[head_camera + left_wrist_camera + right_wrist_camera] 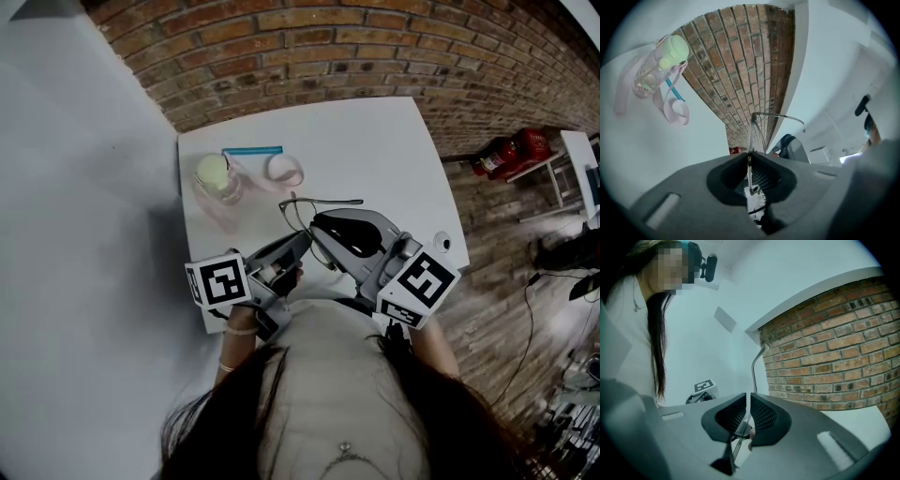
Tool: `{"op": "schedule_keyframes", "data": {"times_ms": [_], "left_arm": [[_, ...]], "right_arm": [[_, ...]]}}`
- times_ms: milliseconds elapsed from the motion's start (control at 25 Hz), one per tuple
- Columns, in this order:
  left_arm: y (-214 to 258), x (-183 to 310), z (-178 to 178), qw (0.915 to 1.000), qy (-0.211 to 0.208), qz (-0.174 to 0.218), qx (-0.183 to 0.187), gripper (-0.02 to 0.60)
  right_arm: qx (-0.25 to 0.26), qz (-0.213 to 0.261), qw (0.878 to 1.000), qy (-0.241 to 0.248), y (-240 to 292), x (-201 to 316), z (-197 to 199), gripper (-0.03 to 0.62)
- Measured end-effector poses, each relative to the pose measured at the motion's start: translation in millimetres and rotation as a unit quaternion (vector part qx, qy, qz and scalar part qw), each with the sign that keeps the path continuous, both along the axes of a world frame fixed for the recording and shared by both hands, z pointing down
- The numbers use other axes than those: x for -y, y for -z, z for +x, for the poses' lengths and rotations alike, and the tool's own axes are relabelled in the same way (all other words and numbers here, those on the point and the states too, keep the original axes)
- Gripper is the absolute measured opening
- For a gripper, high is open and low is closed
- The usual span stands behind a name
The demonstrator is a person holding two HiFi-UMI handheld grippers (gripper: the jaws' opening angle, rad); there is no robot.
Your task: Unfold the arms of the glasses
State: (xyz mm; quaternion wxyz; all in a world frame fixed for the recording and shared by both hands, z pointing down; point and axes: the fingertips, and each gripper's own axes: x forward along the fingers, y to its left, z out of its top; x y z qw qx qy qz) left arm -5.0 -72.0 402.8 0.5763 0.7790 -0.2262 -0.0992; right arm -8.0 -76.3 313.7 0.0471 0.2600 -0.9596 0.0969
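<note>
Head view shows bottle (217, 178), right gripper view doesn't, left tongs (750, 158), right tongs (746, 399) clamping glasses (328, 201)

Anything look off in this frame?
Nothing stands out. Left gripper and right gripper are each shut on the glasses, held over the white table. The bottle, pink strap and blue stick sit at its far side; no spill or damage visible.

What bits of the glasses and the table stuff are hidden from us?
- Head view: the right gripper covers part of the glasses.
- Both gripper views: closed jaws hide the pinched parts of the frame.
- Head view: the small round thing near the table edge is too small to name.
</note>
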Motion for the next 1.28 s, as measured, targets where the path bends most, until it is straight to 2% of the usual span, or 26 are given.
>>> {"op": "schedule_keyframes", "data": {"times_ms": [200,960,1280], "left_arm": [[6.2,2.6,0.4,0.9993,-0.002,0.036,0.007,0.021],[16.2,4.0,1.2,0.9946,-0.001,0.098,0.035,0.021],[18.9,3.7,0.3,0.99,0.002,0.13,0.055,0.021]], "right_arm": [[-0.009,-0.009,1.0,0.005,-7.8,0.7,-3.5,0.038],[-0.022,-0.036,0.999,0.016,-23.4,4.5,-11.1,0.052],[-0.018,-0.051,0.998,0.023,-26.7,3.1,-14.2,0.055]]}}
